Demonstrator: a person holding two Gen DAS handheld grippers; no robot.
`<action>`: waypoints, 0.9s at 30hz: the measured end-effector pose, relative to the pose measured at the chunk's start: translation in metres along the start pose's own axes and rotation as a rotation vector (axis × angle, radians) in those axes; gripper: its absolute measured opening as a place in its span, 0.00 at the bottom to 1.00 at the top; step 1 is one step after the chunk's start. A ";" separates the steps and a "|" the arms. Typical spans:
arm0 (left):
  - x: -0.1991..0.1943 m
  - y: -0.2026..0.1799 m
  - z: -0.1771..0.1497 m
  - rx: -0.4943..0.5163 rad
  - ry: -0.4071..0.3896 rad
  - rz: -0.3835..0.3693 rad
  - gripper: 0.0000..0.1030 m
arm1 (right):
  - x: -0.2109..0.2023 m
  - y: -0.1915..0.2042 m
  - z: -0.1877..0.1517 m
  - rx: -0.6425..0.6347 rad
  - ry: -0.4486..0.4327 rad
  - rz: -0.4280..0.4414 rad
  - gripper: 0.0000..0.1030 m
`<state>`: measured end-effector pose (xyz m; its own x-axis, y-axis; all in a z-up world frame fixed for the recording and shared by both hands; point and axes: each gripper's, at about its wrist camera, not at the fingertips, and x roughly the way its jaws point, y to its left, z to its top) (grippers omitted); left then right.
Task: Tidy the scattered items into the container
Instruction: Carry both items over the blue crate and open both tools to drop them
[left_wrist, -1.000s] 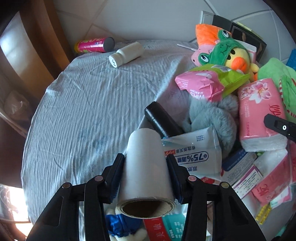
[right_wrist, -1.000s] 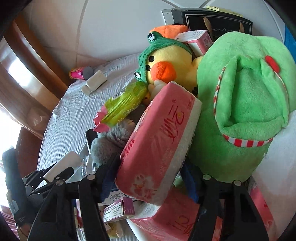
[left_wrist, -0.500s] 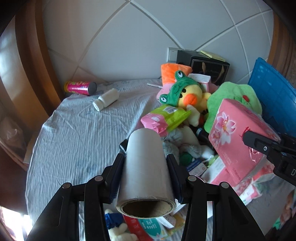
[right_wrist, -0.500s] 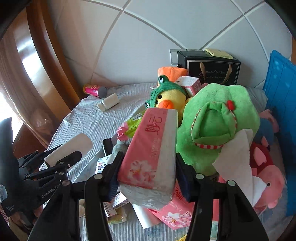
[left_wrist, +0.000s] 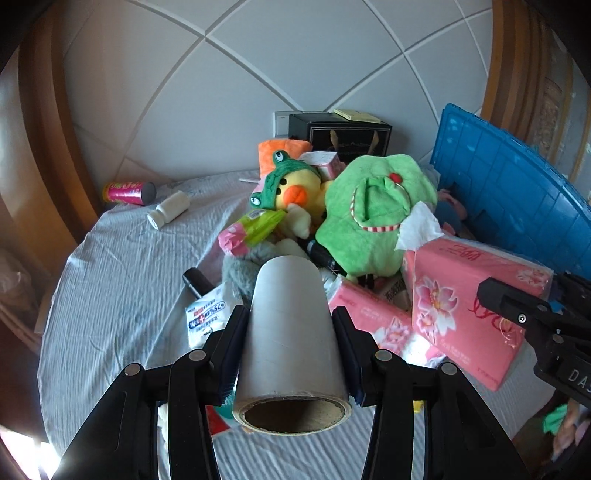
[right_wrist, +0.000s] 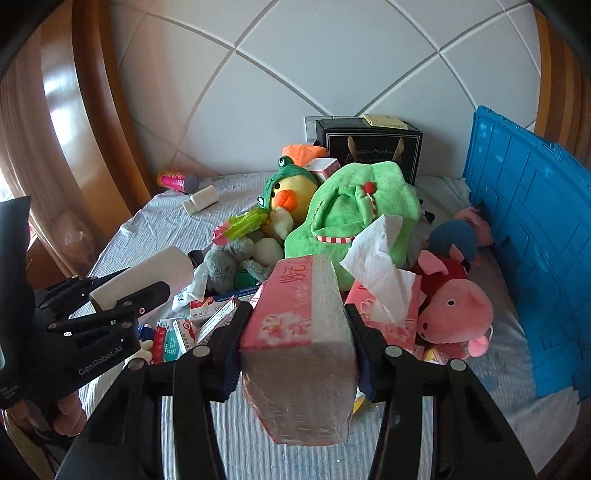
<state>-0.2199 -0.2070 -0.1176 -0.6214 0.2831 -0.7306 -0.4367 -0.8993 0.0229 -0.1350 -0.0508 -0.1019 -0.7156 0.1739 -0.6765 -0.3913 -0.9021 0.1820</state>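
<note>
My left gripper (left_wrist: 290, 314) is shut on a white roll with a cardboard core (left_wrist: 291, 343) and holds it above the grey-clothed table (left_wrist: 122, 295). My right gripper (right_wrist: 297, 314) is shut on a pink tissue pack (right_wrist: 299, 354), lifted over the pile. In the left wrist view this same pack (left_wrist: 465, 295) hangs at the right. The right wrist view shows the roll (right_wrist: 147, 269) at the left. A blue plastic crate (right_wrist: 532, 229) stands at the table's right side, its ribbed wall facing me.
The heap in the middle holds a green plush (right_wrist: 354, 206), a yellow duck plush (right_wrist: 288, 195), a pink pig plush (right_wrist: 454, 310), an opened tissue pack (right_wrist: 380, 258) and small boxes. A black box (right_wrist: 373, 147) stands by the wall. A pink can (right_wrist: 177, 181) and a white bottle (right_wrist: 201, 199) lie far left.
Both grippers rose and drew back from the pile with the roll and the tissue pack in them. The tissue pack left the heap, and the blue crate came into view.
</note>
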 end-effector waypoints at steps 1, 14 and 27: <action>-0.005 -0.009 -0.001 -0.010 -0.008 0.007 0.44 | -0.008 -0.007 0.000 -0.014 -0.011 0.009 0.47; -0.077 -0.124 0.018 0.008 -0.139 0.008 0.44 | -0.111 -0.079 0.004 -0.110 -0.198 0.012 0.47; -0.096 -0.234 0.054 0.117 -0.249 -0.059 0.44 | -0.182 -0.194 0.018 -0.013 -0.364 -0.111 0.47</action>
<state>-0.0926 -0.0055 -0.0158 -0.7269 0.4203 -0.5431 -0.5402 -0.8383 0.0741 0.0606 0.1000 -0.0011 -0.8286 0.3979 -0.3937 -0.4725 -0.8744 0.1107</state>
